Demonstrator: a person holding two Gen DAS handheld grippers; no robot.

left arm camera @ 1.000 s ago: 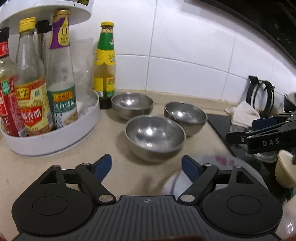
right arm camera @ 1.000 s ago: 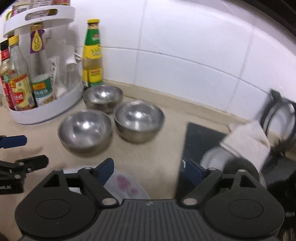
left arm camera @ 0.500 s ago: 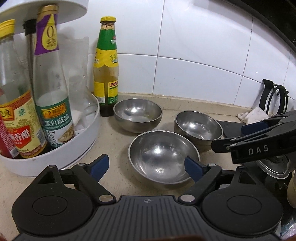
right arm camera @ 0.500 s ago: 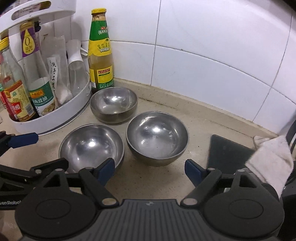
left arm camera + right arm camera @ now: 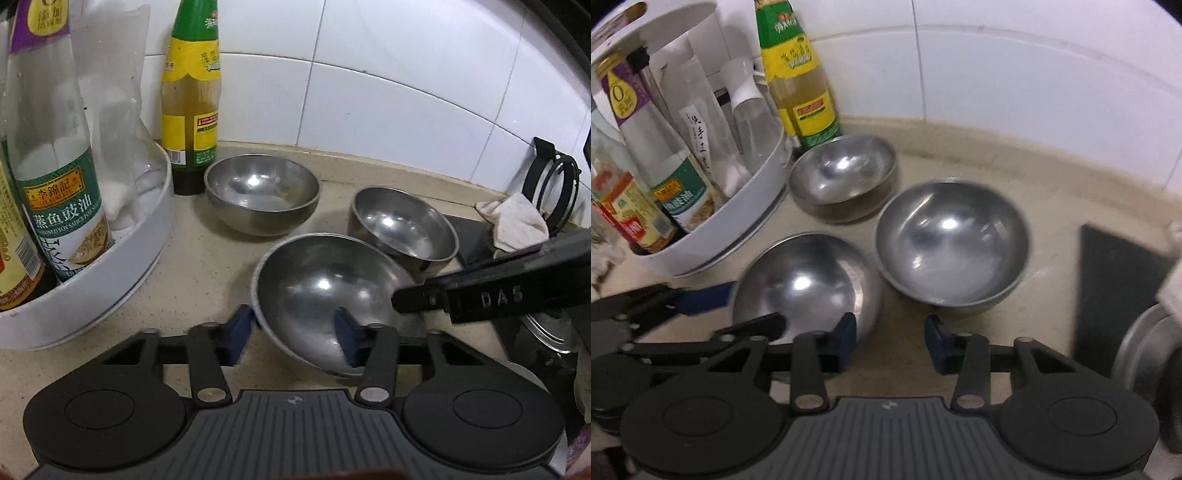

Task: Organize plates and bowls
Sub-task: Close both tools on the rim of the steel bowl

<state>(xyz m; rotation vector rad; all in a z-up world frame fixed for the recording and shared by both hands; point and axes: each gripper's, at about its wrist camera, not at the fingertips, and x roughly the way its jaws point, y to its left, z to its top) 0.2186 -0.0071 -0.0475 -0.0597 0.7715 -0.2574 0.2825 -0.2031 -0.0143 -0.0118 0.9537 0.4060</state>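
Note:
Three steel bowls sit on the beige counter. In the left wrist view the near bowl [image 5: 325,291] is tilted, its rim between the fingers of my left gripper [image 5: 293,334], one finger inside and one outside, closing on it. The far-left bowl [image 5: 262,192] and the right bowl [image 5: 402,225] stand apart behind it. In the right wrist view my right gripper [image 5: 890,341] is open and empty, just in front of the right bowl [image 5: 951,243], beside the near bowl [image 5: 809,284]. The far bowl [image 5: 844,175] stands by the bottle.
A white turntable rack [image 5: 92,280] of sauce bottles stands at the left. A green-and-yellow bottle [image 5: 190,107] stands by the tiled wall. At the right are a black mat [image 5: 1115,284], a white cloth [image 5: 517,221] and a pot lid [image 5: 1145,350].
Both grippers moved forward toward the bowls. The left gripper's fingers narrowed around the near bowl's rim and the bowl has tipped up. The right gripper's fingers narrowed a little.

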